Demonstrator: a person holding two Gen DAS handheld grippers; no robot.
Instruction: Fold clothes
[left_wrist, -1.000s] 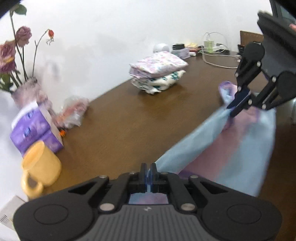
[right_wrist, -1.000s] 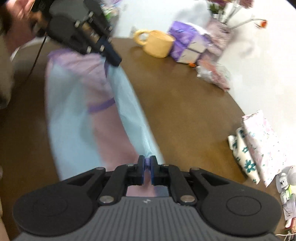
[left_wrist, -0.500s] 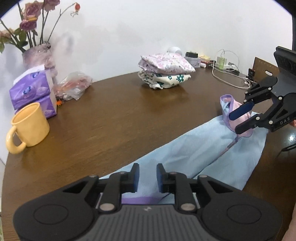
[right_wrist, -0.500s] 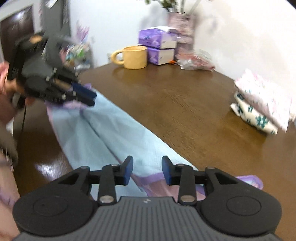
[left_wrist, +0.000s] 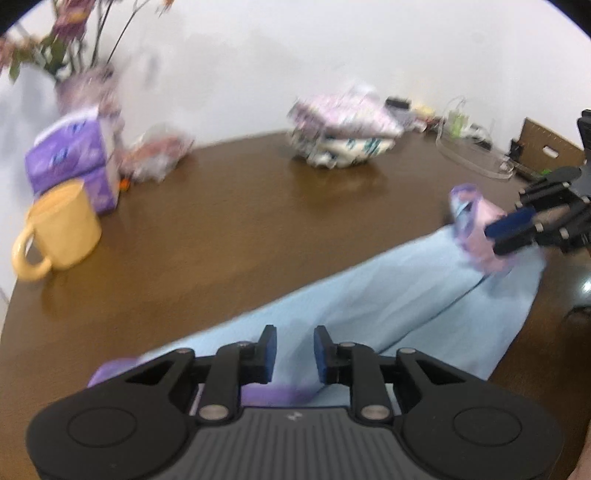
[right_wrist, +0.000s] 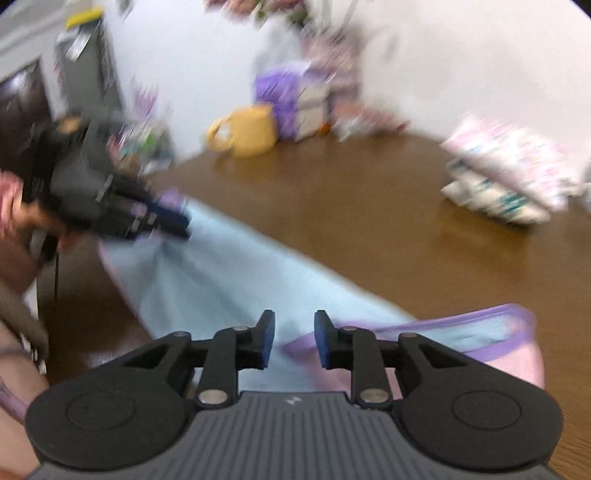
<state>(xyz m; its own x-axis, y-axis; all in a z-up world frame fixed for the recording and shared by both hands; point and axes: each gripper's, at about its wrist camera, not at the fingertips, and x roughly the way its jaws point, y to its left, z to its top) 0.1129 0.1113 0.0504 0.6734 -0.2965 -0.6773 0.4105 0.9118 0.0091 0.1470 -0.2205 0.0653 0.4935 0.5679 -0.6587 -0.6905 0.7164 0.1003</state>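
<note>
Left hand-held gripper (left_wrist: 291, 350) has just been opening, its jaws apart above the light blue garment (left_wrist: 369, 310) – nothing clamped. Right hand-held gripper (right_wrist: 291, 344) has been closing slightly, yet its jaws stand apart too, over the purple-trimmed end. That garment lies flat on the brown counter (left_wrist: 236, 221), long axis running diagonally from one gripper to the other. No writing is readable – too blurred.
</note>
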